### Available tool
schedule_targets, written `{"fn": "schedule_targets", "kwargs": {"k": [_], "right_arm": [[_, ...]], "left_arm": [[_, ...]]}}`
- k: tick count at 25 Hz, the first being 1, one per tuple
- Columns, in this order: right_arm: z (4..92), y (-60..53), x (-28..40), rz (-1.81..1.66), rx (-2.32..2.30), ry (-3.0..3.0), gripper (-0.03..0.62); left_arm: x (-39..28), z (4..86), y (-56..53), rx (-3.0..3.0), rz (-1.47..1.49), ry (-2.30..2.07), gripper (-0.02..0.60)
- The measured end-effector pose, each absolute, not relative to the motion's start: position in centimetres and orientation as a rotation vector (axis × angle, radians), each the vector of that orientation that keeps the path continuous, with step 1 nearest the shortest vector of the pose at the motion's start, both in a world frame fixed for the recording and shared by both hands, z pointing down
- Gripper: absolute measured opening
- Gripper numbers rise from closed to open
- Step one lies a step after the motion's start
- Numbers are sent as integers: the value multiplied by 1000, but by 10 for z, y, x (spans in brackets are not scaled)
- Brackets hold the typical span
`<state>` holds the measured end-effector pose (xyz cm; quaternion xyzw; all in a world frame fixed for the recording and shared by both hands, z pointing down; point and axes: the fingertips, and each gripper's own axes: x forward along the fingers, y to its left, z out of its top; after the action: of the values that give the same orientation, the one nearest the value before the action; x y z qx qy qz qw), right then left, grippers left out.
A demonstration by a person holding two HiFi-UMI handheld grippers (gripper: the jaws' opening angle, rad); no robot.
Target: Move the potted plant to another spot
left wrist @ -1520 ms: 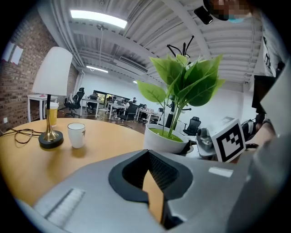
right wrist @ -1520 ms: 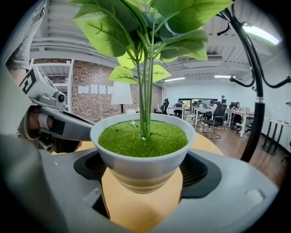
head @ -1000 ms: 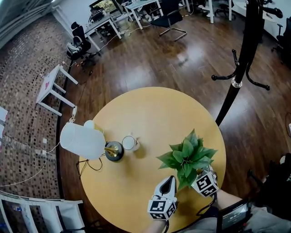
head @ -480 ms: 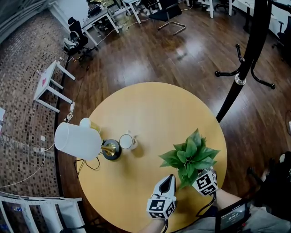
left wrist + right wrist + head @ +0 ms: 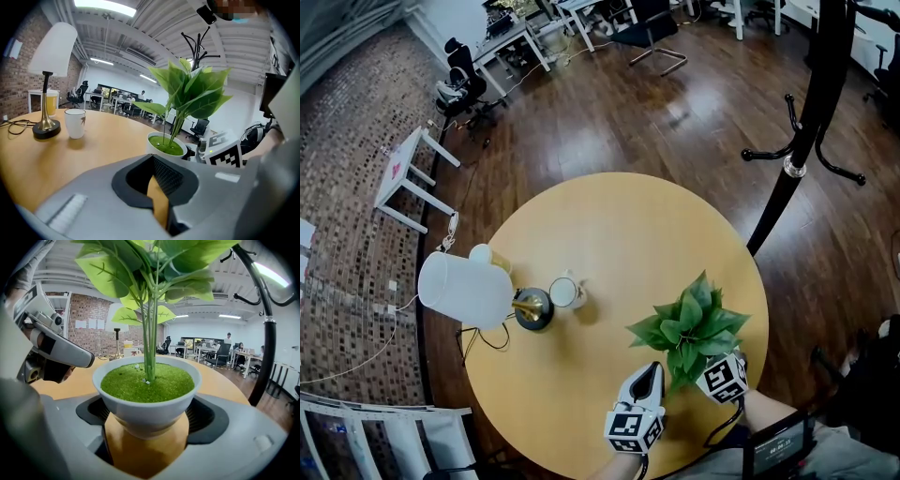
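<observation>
- Where the round table (image 5: 609,220) curves toward the lower right of the head view, the potted plant (image 5: 687,326) sits near the rim, and its green leaves hide the white pot from above.
- In the right gripper view the potted plant (image 5: 146,392) fills the middle of the frame: a white bowl topped with green, with stems rising straight up.
- The right gripper (image 5: 147,430) has its jaws closed against the bowl's two sides, with yellow tabletop showing beneath. Whether the base touches the table cannot be told.
- In the head view the right gripper (image 5: 719,375) shows only its marker cube, tucked under the leaves at the lower right.
- Just to the left of it, the left gripper (image 5: 648,370) points up the frame, its tip beside the leaves — not touching them.
- In its own view the left gripper (image 5: 155,180) has its jaws drawn together with nothing between them, only a sliver of tabletop.
- Toward the left of the table, well apart from the plant, a white mug (image 5: 566,293) stands just beside a lamp (image 5: 465,289) with a white shade and a dark round base.
- A yellow cup (image 5: 484,255) stands at the lamp's far side.
- Off the table — upper right of the head view — a black coat stand (image 5: 811,103) rises from the wooden floor (image 5: 609,112).
- A white stool (image 5: 406,178) stands at the left.
</observation>
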<state>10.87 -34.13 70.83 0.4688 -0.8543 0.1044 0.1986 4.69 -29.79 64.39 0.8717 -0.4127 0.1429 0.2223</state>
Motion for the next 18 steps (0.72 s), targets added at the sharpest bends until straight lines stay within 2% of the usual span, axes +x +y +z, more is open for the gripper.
{"fn": "schedule_targets", "kwargs": {"k": [18], "right_arm": [[697,-323,122,283,1268,-2375,522]], "left_arm": [[44,631,-282,2410,403,-1186,-9]]}}
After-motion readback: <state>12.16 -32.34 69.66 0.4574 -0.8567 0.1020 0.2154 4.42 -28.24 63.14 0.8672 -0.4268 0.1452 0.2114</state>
